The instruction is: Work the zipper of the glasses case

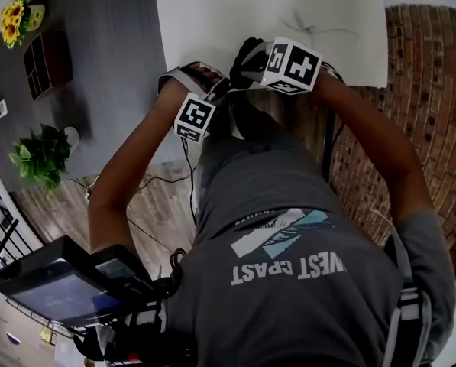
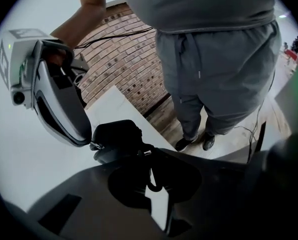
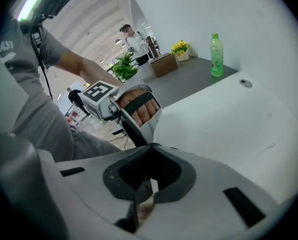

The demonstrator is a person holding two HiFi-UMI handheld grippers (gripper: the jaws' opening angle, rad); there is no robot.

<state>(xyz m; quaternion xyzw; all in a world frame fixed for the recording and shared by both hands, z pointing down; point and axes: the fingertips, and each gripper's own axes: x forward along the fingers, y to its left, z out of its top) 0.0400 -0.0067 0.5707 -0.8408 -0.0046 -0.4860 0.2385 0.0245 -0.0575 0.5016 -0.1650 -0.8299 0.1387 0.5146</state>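
The black glasses case [image 2: 116,136] hangs over the white table [image 2: 19,164], at the tips of both grippers. My left gripper [image 2: 148,156] has its jaws almost together and pinches the case's near edge. The right gripper [image 2: 91,144] comes in from the left, and its tips meet the case's left end at a small pale metal bit, apparently the zipper pull. In the right gripper view my right gripper [image 3: 145,184] shows only a thin slit between its jaws, and the case is hidden under them. In the head view the marker cubes [image 1: 195,117] sit close together over the table's edge.
The white table [image 1: 212,21] adjoins a dark grey counter [image 1: 98,52] with sunflowers [image 1: 12,21], a wooden box [image 1: 48,61] and a green bottle [image 3: 216,54]. A potted plant [image 1: 40,155] stands lower left, and brick [image 1: 418,90] on the right. A person [image 3: 134,39] stands far off.
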